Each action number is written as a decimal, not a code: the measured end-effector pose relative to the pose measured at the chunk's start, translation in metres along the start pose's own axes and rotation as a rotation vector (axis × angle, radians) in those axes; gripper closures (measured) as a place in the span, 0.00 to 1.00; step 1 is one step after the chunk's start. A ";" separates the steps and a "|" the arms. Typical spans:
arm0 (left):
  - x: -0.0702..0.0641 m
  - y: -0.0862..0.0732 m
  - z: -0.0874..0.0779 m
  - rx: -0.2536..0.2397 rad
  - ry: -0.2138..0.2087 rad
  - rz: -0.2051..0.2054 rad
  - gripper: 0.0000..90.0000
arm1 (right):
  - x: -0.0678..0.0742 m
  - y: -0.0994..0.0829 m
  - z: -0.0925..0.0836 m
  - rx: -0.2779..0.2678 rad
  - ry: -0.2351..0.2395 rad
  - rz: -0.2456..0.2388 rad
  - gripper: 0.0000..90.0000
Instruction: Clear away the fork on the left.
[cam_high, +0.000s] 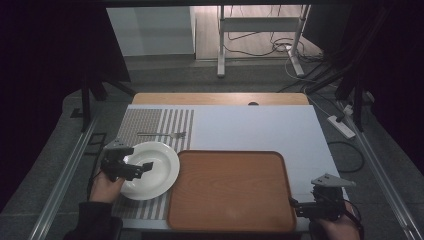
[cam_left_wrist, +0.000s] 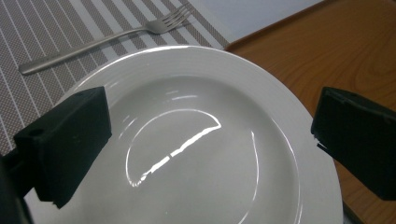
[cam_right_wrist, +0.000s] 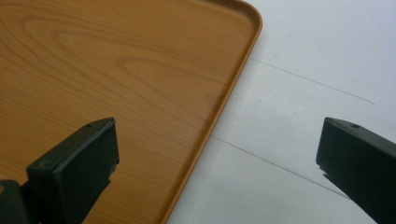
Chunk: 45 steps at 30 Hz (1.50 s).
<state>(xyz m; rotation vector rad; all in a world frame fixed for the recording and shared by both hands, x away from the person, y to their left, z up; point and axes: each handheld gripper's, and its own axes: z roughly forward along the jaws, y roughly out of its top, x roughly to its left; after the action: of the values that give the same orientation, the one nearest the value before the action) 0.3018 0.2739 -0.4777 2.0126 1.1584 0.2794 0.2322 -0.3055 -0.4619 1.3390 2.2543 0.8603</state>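
Left gripper, jaws spread wide, poised over the white plate on the striped placemat, beside the wooden tray. Right gripper — also released — hovers at the tray's near right corner. Risk: glazed rim slipping from a shallow pinch, or nudging the fork. White tabletop; dim, cabled room.

Between your left gripper jaws, glossy white glazed plate, beyond it brushed metal fork on woven striped placemat, under your right gripper, smooth wood-grain tray, matt white tabletop.
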 end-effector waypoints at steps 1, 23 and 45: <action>0.001 0.002 0.002 -0.002 -0.001 0.002 0.00 | 0.000 0.000 0.000 0.000 0.000 0.000 0.00; 0.042 0.040 0.046 0.053 0.040 -0.061 0.00 | 0.000 0.000 0.000 0.002 0.000 0.002 0.00; 0.082 0.060 0.079 0.146 0.119 -0.090 0.10 | -0.001 0.000 0.001 0.007 0.002 0.003 0.00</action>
<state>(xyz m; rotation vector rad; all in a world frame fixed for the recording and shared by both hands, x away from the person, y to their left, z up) 0.4280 0.2829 -0.5024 2.0858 1.3754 0.2791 0.2328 -0.3058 -0.4624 1.3448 2.2590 0.8559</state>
